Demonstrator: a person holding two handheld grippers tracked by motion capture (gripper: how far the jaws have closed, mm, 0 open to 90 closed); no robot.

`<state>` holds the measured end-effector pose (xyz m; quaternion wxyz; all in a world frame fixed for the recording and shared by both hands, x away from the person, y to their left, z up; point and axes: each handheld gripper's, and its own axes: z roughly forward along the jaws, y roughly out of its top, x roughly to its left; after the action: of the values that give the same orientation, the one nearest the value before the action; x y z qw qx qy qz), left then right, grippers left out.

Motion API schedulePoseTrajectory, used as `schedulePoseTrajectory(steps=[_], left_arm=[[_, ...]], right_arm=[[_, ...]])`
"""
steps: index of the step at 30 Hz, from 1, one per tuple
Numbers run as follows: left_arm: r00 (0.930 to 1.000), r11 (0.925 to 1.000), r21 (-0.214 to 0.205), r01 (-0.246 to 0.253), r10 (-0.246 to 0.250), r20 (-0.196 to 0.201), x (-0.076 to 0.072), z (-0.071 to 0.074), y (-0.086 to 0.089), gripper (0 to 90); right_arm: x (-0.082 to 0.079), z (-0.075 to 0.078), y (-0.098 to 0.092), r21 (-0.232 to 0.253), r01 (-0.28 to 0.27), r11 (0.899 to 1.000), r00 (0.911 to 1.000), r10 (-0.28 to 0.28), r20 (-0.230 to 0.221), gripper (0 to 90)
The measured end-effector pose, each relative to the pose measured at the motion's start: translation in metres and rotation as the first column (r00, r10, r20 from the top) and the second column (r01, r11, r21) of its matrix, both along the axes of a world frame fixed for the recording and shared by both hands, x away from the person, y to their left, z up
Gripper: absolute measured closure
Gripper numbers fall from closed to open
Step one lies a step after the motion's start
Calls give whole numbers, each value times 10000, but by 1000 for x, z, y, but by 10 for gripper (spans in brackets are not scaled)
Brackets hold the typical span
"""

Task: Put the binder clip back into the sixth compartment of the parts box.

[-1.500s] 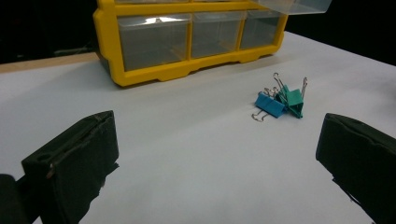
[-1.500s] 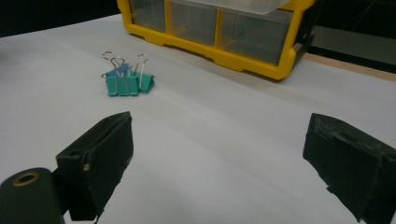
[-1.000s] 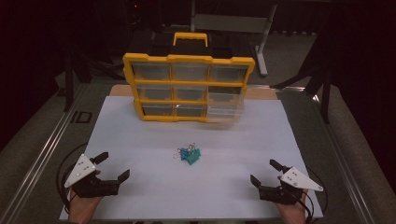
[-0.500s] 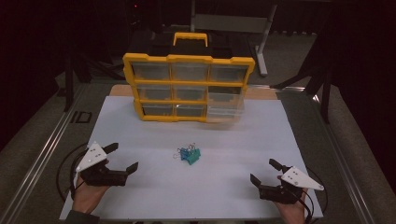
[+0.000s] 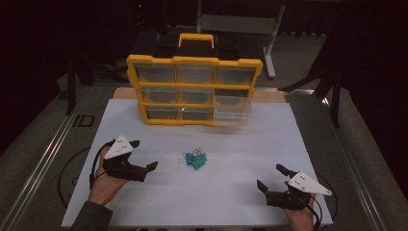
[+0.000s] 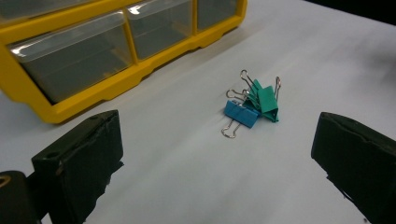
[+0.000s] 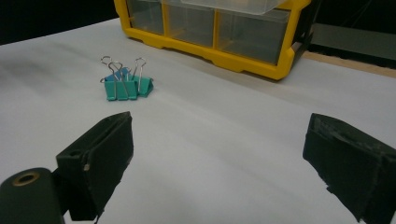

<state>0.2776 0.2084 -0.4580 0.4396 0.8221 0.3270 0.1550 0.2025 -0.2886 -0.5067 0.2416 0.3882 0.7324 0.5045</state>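
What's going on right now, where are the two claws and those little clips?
Left gripper open, empty. Right gripper open, empty. Binder clips heaped between them. Nothing in the way.

A white table carries a yellow drawer organizer and binder clips.

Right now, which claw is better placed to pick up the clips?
Left, probably. The left claw is open, nearer the clips and aimed at them. The right claw, also open, sits farther off near the table's front edge.
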Motion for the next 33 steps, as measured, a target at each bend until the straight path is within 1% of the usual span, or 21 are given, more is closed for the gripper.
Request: schedulePoseTrajectory(steps=[3, 4, 5, 7, 11, 14, 15, 16, 19, 22, 24, 28, 31, 32, 33], left_arm=[[9997, 9995, 193, 242, -241, -34, 9, 1, -9, 28], [9997, 9995, 193, 242, -241, -34, 9, 1, -9, 27], [9995, 9991, 305, 304, -303, -49, 13, 1, -13, 25], [9992, 9986, 322, 409, -408, -61, 17, 2, -17, 22], [9981, 9968, 509, 610, -604, -126, 25, 2, -24, 16], [9967, 9948, 651, 787, -771, -265, 31, 0, -29, 12], [9967, 9948, 651, 787, -771, -265, 31, 0, -29, 11], [9954, 9932, 739, 899, -872, -394, 35, -1, -33, 11], [9933, 9910, 808, 1070, -1030, -523, 39, -4, -39, 10], [9902, 9862, 1038, 1289, -1223, -675, 44, -7, -46, 10], [9872, 9834, 1078, 1457, -1373, -815, 48, -9, -50, 9], [9840, 9791, 1231, 1617, -1505, -954, 53, -13, -56, 7], [9793, 9728, 1402, 1842, -1694, -1109, 58, -15, -62, 3], [9793, 9728, 1402, 1842, -1694, -1109, 58, -15, -62, 3], [9764, 9685, 1531, 1965, -1790, -1209, 61, -16, -67, 3]], right_arm=[[0, 0, 1, -33, -10, 10000, 10000, 10, -23, 82], [0, 0, 1, -33, -10, 10000, 10000, 10, -23, 82], [0, 0, 1, -43, -45, 10000, 10000, 44, -45, 82], [0, 0, 1, -86, -64, 9999, 10000, 63, -45, 83], [0, -1, 2, -101, -105, 9999, 9999, 105, -44, 83], [0, -1, 3, -107, -134, 9999, 9999, 134, -77, 82], [0, -1, 3, -100, -139, 9999, 9999, 138, -77, 82], [0, -1, 3, -102, -157, 9998, 9999, 156, -66, 82], [1, -1, 3, -92, -171, 9998, 9998, 171, -79, 82], [1, -1, 3, -96, -175, 9998, 9998, 174, -85, 83], [1, -1, 4, -121, -191, 9997, 9998, 190, -81, 82], [1, -1, 4, -87, -197, 9998, 9998, 196, -81, 83], [1, -1, 3, -85, -211, 9997, 9997, 210, -90, 83], [1, -1, 3, -85, -211, 9997, 9997, 210, -90, 83], [1, -1, 3, -85, -208, 9997, 9998, 208, -80, 83]])
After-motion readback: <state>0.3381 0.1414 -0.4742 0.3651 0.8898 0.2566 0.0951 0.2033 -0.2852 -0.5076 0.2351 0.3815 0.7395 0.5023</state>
